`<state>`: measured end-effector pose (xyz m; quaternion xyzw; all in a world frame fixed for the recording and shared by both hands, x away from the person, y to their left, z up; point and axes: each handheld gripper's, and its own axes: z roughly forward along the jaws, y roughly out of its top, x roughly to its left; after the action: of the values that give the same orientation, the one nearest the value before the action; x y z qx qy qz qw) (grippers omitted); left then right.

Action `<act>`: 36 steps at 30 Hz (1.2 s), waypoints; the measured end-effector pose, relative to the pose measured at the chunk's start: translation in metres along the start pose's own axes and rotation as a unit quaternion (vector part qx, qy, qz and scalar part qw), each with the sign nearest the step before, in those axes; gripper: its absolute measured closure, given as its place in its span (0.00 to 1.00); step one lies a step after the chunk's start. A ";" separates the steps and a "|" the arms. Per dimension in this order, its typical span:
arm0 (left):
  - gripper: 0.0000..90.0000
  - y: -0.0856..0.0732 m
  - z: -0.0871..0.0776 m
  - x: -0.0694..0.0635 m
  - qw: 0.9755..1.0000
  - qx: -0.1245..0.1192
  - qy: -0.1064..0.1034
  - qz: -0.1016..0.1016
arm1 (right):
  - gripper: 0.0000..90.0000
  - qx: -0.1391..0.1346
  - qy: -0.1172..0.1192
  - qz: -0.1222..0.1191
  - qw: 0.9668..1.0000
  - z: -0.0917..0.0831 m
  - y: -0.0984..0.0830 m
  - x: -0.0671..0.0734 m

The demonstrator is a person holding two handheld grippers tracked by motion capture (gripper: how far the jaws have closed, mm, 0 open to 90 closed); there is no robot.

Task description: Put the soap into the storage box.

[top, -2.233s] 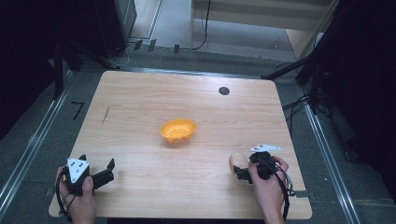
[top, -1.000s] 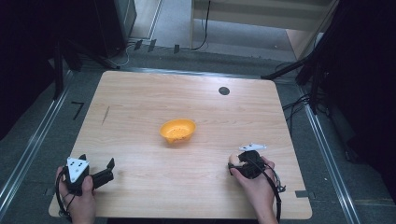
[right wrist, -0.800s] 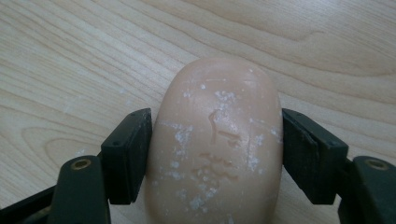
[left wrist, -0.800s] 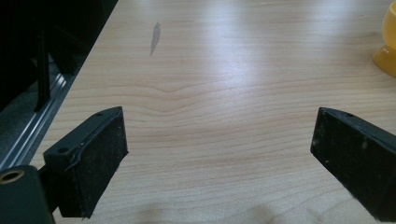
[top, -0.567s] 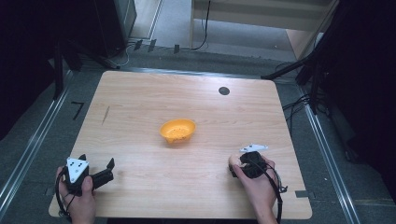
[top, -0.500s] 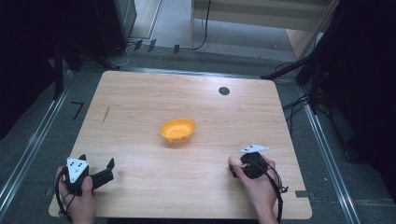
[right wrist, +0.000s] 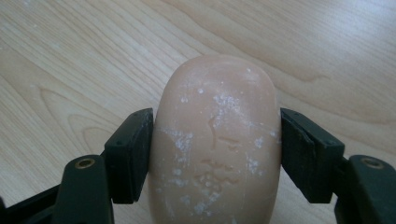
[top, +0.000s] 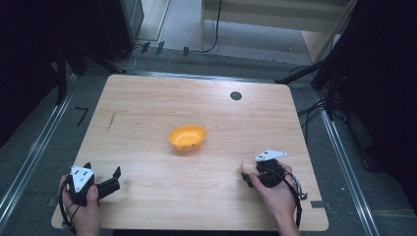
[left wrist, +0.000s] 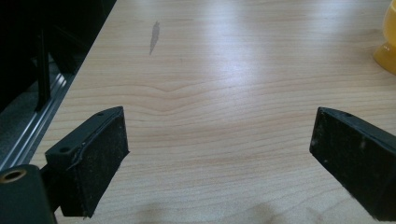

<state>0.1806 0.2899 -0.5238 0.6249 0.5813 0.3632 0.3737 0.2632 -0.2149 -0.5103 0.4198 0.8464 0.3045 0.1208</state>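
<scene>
Worktop (top: 147, 123): light wood, rounded corners, small black round cap (top: 236, 95) near the far edge, a faint dark streak (top: 111, 121) on the left side, also seen in the left gripper view (left wrist: 154, 35). Orange bowl (top: 187, 138) sits about mid-worktop, upright, well apart from both grippers; its edge shows at the right border of the left gripper view (left wrist: 386, 42). Right gripper (top: 252, 173) is near the front right corner, held by the person's right hand (top: 275, 189), grey three-cornered plate on top, pointing left across the worktop. Its jaws have just been closing and now pinch a bar of soap (right wrist: 215, 140): pale peach, rounded oblong, flecked with white residue. In the right gripper view the right gripper (right wrist: 215, 156) has one pad pressed on each long side of the soap, gripping it at about mid-length, with the rounded far end sticking out past the jaw tips. In the high view the soap (top: 247, 167) shows at the left tip of that gripper, right of the bowl and nearer the front; cannot tell whether it rests on the wood or is lifted. Left gripper (top: 117, 173) is near the front left corner in the left hand (top: 86, 206), jaws spread wide, nothing between them. In its own view the left gripper (left wrist: 219, 154) has bare wood between the pads.
</scene>
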 end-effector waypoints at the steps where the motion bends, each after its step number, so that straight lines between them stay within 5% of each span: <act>1: 0.05 0.000 0.000 0.000 1.000 0.001 -0.001 0.000 | 0.36 -0.001 0.003 0.002 1.000 -0.001 0.001 0.000; 8: 0.05 0.000 0.000 0.000 1.000 0.000 -0.001 -0.001 | 0.36 0.001 0.048 -0.018 0.999 -0.001 0.012 -0.001; 13: 0.05 0.000 0.000 0.000 1.000 -0.001 -0.001 -0.001 | 0.36 0.008 0.049 -0.061 0.997 -0.001 0.020 0.003; 26: 0.05 0.000 0.000 0.001 1.000 -0.004 -0.003 -0.004 | 0.36 0.012 0.071 -0.115 0.991 0.003 0.051 0.006; 36: 0.05 0.000 0.000 0.001 1.000 -0.003 -0.004 -0.003 | 0.36 0.009 0.093 -0.136 0.986 0.006 0.076 0.007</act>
<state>0.1804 0.2905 -0.5239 0.6236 0.5804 0.3615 0.3789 0.3102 -0.1720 -0.4677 0.2722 0.9059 0.3149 0.0782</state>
